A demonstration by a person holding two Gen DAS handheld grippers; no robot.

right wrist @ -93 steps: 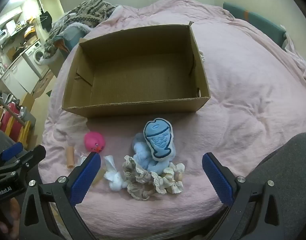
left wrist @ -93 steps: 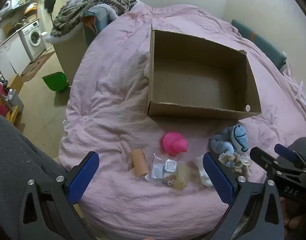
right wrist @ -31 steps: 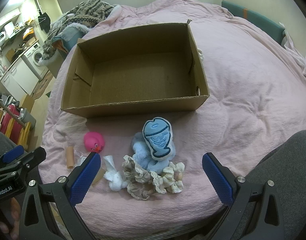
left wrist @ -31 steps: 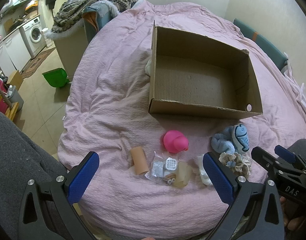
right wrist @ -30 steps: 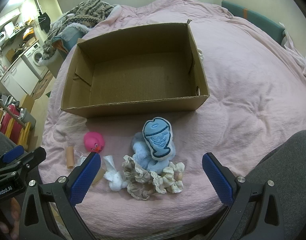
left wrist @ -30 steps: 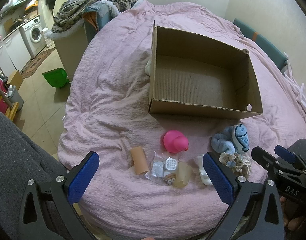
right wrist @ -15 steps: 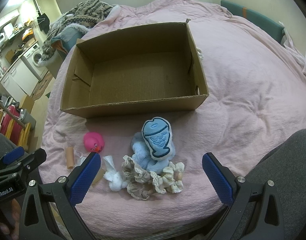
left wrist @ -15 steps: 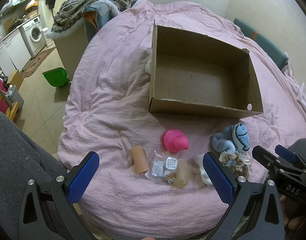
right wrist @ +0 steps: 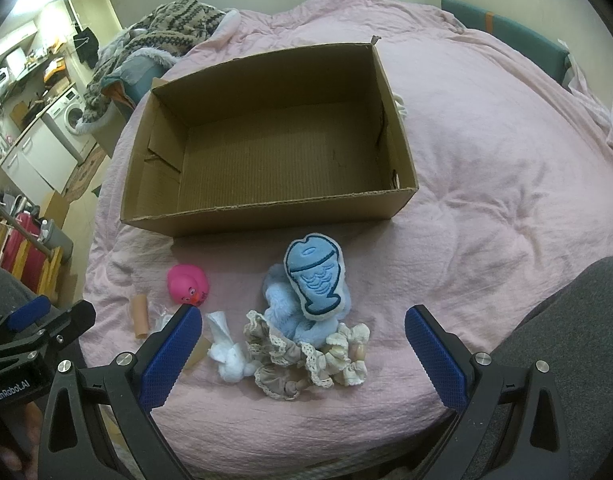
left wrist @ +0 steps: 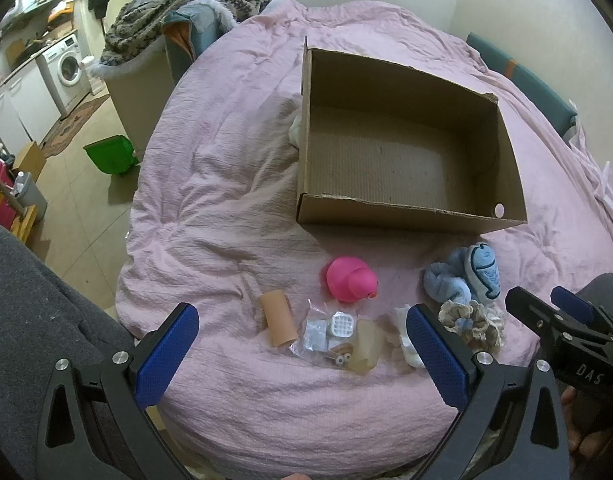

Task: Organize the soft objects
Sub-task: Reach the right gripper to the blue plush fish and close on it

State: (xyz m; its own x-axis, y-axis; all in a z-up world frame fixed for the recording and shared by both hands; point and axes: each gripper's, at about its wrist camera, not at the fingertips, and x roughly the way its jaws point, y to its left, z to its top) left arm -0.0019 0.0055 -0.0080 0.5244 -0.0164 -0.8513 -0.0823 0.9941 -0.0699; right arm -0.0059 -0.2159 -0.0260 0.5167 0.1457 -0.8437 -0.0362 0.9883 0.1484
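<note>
We see the cardboard box (right wrist: 266,168) at 12 o'clock with nothing inside. Our left gripper (left wrist: 302,344) and right gripper (right wrist: 304,344) both hold their jaws wide open.

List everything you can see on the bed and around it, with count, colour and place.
Cardboard box: 1, brown, mid-bed, nothing inside.
Rubber duck: 1, pink, in front of box.
Fish plush: 1, blue, leaning on fluffy blue cloth.
Lace scrunchies: beige pile, count unclear, near edge.
White cloth: 1, beside scrunchies.
Cardboard tube: 1, tan, left of the clear bag.
Duvet: 1, pink.
Green bin: 1, on floor.
Washing machine: 1, white, far left.
Left gripper: fingers blue, open.
Right gripper: fingers blue, open.
</note>
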